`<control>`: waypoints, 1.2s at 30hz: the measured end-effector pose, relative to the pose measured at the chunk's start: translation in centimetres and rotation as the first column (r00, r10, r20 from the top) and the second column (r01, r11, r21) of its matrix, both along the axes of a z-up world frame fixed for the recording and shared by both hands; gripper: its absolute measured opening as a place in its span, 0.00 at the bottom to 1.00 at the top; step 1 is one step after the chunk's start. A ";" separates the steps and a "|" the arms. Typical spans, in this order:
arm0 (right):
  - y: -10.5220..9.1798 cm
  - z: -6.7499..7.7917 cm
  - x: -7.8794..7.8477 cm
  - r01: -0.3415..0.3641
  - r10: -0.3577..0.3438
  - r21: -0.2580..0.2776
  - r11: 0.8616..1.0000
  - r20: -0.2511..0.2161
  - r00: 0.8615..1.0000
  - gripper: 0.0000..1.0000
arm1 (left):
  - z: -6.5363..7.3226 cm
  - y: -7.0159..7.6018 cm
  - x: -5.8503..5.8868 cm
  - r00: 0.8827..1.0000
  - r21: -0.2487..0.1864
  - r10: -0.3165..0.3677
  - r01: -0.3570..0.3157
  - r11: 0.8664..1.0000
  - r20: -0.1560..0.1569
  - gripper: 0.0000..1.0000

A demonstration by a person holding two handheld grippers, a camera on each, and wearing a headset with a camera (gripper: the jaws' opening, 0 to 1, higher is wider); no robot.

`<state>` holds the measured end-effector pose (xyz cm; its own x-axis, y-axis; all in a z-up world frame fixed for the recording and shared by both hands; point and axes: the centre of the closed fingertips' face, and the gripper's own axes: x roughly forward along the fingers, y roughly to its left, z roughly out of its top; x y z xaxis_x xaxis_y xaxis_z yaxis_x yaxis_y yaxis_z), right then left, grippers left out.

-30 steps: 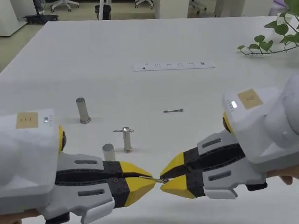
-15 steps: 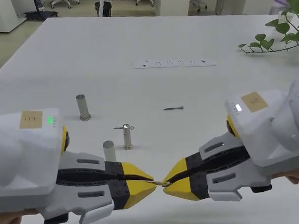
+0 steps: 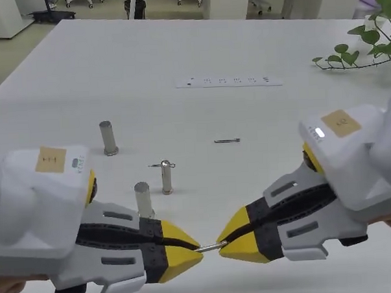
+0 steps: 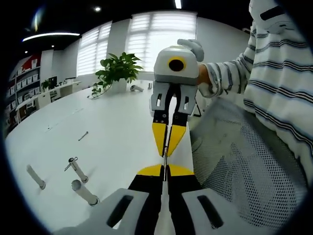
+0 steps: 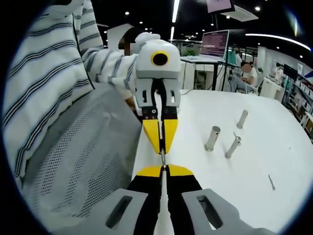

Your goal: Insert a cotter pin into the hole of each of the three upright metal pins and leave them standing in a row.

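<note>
Three upright metal pins stand on the white table: a bare one at the back left, one with a cotter pin through its top, and a bare one nearest me. My left gripper and right gripper meet tip to tip low over the table's front. Each is shut on one end of a cotter pin, which bridges the small gap between them. The same cotter pin shows between the yellow tips in both gripper views. Another cotter pin lies loose on the table.
A white power strip lies flat at the back of the table. A plant's branches reach in at the far right. A person in a striped sleeve sits on a mesh chair at the table's front edge.
The gap between the two yellow tips has widened a little, so more of the held cotter pin shows. The upright pins and the loose cotter pin have not moved.
</note>
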<state>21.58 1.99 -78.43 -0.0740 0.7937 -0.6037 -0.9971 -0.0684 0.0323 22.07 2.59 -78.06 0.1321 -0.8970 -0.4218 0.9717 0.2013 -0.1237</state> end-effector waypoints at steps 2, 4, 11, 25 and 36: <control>0.0 0.0 -0.2 -0.009 0.009 -0.002 1.000 -0.009 1.000 0.04 | -0.1 -0.1 -0.2 1.000 0.000 -0.012 0.012 1.000 -0.007 0.01; -0.1 0.0 -0.2 -0.003 0.003 -0.003 1.000 -0.018 1.000 0.04 | 0.0 -0.1 -0.1 1.000 -0.003 -0.014 0.014 1.000 -0.008 0.01; -0.1 0.0 0.4 0.045 -0.045 0.004 0.999 -0.045 0.998 0.04 | -0.1 -0.1 0.4 0.999 -0.008 0.019 -0.019 1.000 -0.050 0.01; 0.7 0.0 2.0 0.131 -0.129 0.030 0.991 -0.074 0.989 0.03 | -0.5 0.3 2.3 0.990 -0.036 0.125 -0.128 0.991 -0.066 0.16; 0.4 -0.7 5.2 0.234 -0.233 0.010 0.972 -0.060 0.971 0.03 | 1.0 4.0 8.2 0.917 -0.112 0.393 -0.384 0.916 0.067 0.37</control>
<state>26.76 2.36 -79.11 0.0801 0.8031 -0.5905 -0.9820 0.1652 0.0915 30.31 6.58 -77.07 0.5102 -0.8028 -0.3086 0.8269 0.5565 -0.0805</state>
